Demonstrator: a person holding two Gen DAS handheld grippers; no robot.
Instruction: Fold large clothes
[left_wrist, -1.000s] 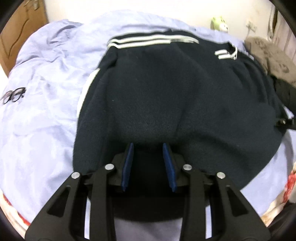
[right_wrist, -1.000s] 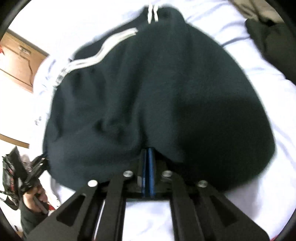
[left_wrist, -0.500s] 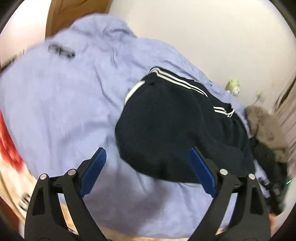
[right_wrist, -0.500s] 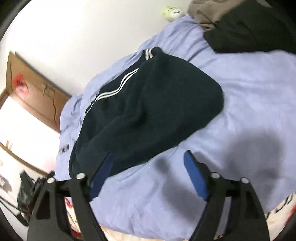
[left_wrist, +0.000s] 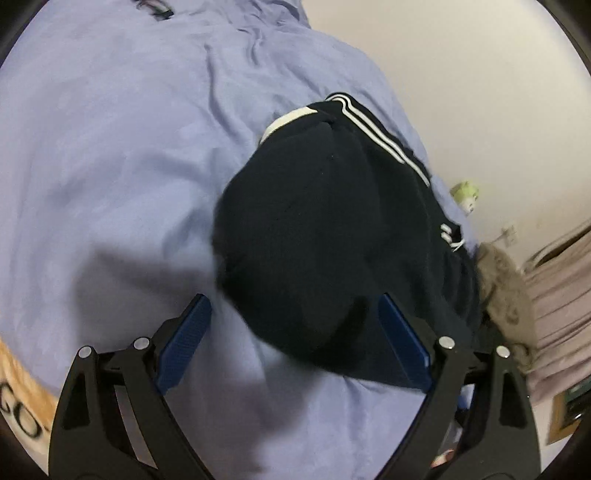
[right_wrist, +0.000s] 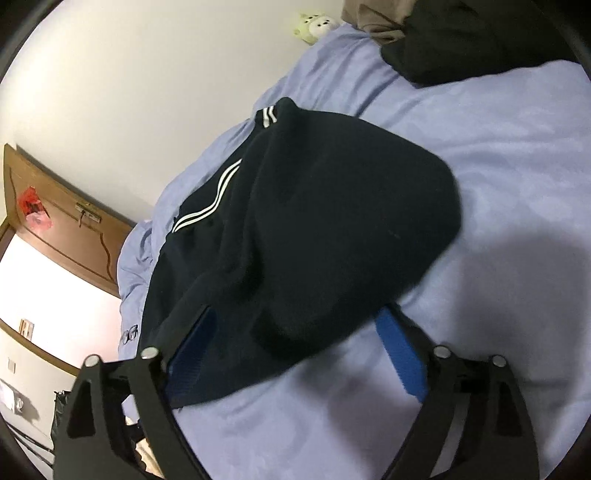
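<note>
A dark navy fleece garment (left_wrist: 332, 236) with white stripes lies folded on a light blue bedsheet (left_wrist: 110, 166). It also shows in the right wrist view (right_wrist: 314, 229). My left gripper (left_wrist: 295, 339) is open, its blue pads apart at the garment's near edge, holding nothing. My right gripper (right_wrist: 295, 350) is open too, its pads spread at the garment's near edge; the left pad (right_wrist: 192, 343) is partly hidden by the cloth.
A pair of glasses (right_wrist: 129, 334) lies on the sheet beyond the garment. A green plush toy (right_wrist: 316, 24) sits by the wall. A heap of brown and black clothes (right_wrist: 443, 40) lies at the bed's far right. A wooden door (right_wrist: 55, 206) stands at left.
Both grippers opened and let go of the garment, then drew back and up from it. Both views swung and the grippers have since come closer to the garment's near edge.
</note>
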